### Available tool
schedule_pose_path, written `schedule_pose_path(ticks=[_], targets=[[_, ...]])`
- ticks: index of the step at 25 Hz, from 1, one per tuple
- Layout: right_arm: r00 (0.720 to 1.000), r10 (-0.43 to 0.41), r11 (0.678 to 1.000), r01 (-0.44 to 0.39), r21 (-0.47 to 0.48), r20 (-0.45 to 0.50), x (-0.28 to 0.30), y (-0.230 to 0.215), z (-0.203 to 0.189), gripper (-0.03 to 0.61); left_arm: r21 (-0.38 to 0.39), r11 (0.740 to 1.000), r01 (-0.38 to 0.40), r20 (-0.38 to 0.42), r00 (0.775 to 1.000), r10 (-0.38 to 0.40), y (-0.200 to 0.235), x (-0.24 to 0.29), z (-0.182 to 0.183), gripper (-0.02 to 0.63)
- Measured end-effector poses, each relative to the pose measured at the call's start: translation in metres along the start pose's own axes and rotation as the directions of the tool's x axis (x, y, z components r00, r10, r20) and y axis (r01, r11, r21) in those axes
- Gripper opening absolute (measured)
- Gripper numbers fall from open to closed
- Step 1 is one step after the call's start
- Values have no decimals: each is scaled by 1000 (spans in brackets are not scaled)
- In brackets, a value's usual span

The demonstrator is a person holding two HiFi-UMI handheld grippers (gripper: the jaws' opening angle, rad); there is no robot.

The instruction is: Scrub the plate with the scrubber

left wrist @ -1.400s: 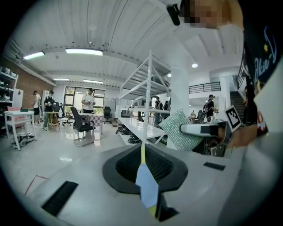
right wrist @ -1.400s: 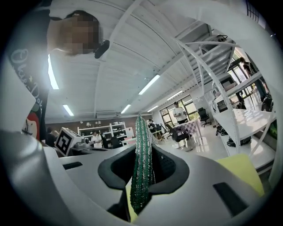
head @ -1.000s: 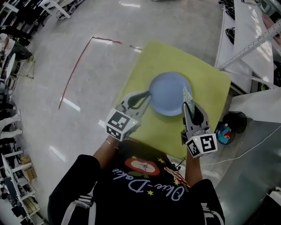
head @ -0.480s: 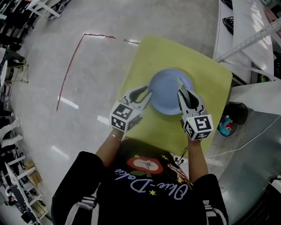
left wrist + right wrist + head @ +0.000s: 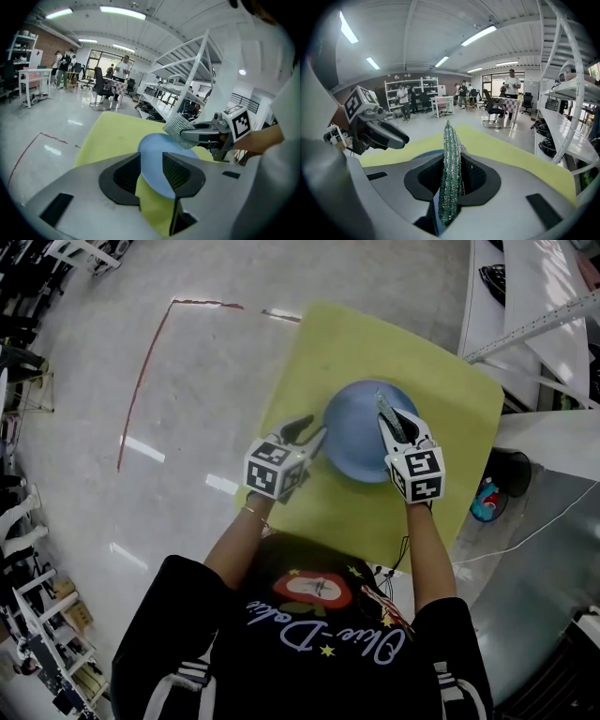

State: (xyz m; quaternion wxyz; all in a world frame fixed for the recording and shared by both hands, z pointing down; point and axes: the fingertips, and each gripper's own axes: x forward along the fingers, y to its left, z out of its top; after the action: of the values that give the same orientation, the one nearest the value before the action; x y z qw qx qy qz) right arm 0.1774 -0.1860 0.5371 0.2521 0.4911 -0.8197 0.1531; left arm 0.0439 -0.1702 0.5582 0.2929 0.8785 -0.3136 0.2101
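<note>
Blue plate [image 5: 352,435], yellow-green table [image 5: 328,352] — scrubber [image 5: 450,178] green (silver-flecked).

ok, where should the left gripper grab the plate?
The thin rim on its left side, coming in from the left: the plate lies flat on the yellow mat, leaving only the rim. Jaws of the left gripper have just been opening, rim between them.

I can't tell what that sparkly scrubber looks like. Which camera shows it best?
The right gripper view: the scrubber fills the middle, close enough to show its green and silver mesh, though edge-on. The left gripper view shows its flat silvery face, smaller. The head view shows only a thin strip.
</note>
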Motion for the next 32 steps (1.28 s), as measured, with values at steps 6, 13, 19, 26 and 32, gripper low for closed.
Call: schedule_pose_path(ticks=[6, 13, 19, 26, 32], targets=[[994, -14, 998, 7, -68, -112, 27, -10, -24, 61, -64, 998, 15, -60, 998, -19, 6, 17, -18, 126], [980, -24, 997, 8, -80, -197, 44, -15, -42, 61, -73, 997, 16, -105, 994, -24, 12, 30, -32, 107], [974, 12, 996, -32, -83, -228, 54, -12, -48, 61, -77, 997, -15, -125, 992, 6, 18, 39, -38, 44], [964, 57, 992, -83, -92, -258, 68, 3, -50, 61, -122, 992, -32, -164, 986, 11, 24, 44, -45, 74], [942, 114, 963, -183, -197, -316, 73, 32, -54, 63, -175, 984, -24, -173, 985, -7, 23, 47, -46, 58]])
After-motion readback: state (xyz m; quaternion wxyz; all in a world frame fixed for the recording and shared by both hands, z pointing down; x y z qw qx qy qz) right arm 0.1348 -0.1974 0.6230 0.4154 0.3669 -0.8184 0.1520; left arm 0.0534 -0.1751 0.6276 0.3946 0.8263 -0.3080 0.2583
